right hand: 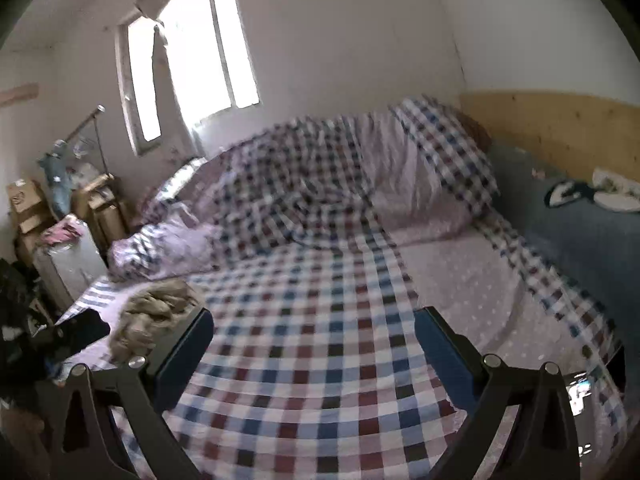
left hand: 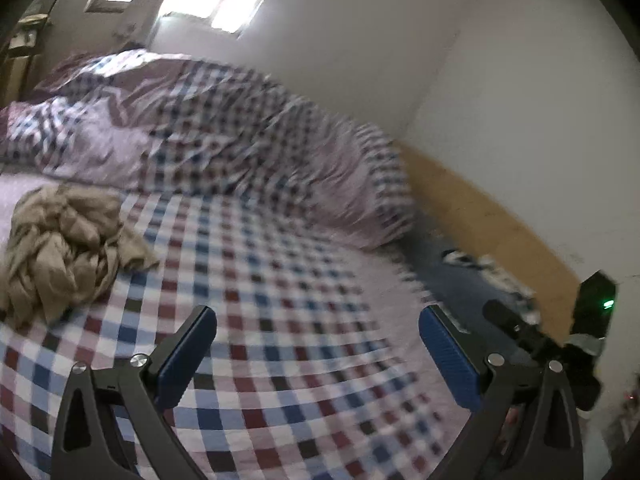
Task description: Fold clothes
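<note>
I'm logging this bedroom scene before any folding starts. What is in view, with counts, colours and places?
Crumpled garment: one, tan, left side of the bed.
Checked bedsheet: one, blue, red and white, covering the bed.
Duvet: one, checked and lilac, bunched at the far end.
Window: one, bright, far wall.
Wood panel: one, pale yellow, along the right wall.
Cardboard boxes: several, brown, left of the bed.
Left gripper: one, black with blue pads, open, empty.
Right gripper: one, same colours, open, empty.
</note>
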A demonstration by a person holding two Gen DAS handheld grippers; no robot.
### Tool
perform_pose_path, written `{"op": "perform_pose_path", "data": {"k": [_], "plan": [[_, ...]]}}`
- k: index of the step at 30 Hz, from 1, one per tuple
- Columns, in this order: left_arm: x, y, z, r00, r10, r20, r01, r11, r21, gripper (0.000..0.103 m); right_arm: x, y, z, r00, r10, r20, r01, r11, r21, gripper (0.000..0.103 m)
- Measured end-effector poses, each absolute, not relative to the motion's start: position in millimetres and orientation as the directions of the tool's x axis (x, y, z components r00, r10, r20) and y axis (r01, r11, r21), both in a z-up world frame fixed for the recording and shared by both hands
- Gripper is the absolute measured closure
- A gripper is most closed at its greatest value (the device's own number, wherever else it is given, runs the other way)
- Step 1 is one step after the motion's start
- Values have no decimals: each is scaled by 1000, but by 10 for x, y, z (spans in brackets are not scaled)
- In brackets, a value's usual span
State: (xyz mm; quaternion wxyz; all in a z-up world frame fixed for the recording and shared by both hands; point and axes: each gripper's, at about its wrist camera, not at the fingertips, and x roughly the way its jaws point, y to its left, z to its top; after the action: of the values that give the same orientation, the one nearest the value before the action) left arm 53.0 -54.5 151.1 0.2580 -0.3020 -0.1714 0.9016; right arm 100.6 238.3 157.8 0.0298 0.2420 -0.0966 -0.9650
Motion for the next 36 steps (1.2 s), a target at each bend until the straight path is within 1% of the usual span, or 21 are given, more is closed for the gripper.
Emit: {"op": "perform_pose_path", "data": {"k": [5,8,11,15,18,21,25,30,36], "plan": [[251,-137,964,-688,461,-560,-264,-878,-399,0,522,2386,946,-821,-82,-565,-60,-972,228,0],[94,98,642,-681,393,-617,-211,-913,-349,0,319,2347,579,-774,-68,-630,-87,-973,212,0],[54,220,397,-659,338,-672,-216,-941,-261,0,133,2311,259,-721,-58,-690,-107,-975,194,0],[-25,354,162,-621,302,-724,-237,-952,-194,0,-2,2274,-61,-655,-52,-754,-114,-979,167,0],[-44,406,62,-603,276,-749,-232,-958,-167,0,-63,2268,-232,-614,-45,-788,-116,-982,147,0],[-26,444,5,-600,247,-761,-229,-964,-133,0,-97,2235,-294,-595,-26,-803,-108,-988,112,0],[-21,505,-56,-603,204,-771,-226,-971,-80,0,-127,2117,-375,-568,46,-822,-92,-996,8,0],[-33,586,-114,-612,148,-777,-221,-975,-11,0,-130,2092,-393,-575,58,-816,-95,-995,-4,0],[-58,577,-108,-611,153,-777,-224,-974,-15,0,-108,2069,-381,-574,61,-816,-95,-995,-8,0]]}}
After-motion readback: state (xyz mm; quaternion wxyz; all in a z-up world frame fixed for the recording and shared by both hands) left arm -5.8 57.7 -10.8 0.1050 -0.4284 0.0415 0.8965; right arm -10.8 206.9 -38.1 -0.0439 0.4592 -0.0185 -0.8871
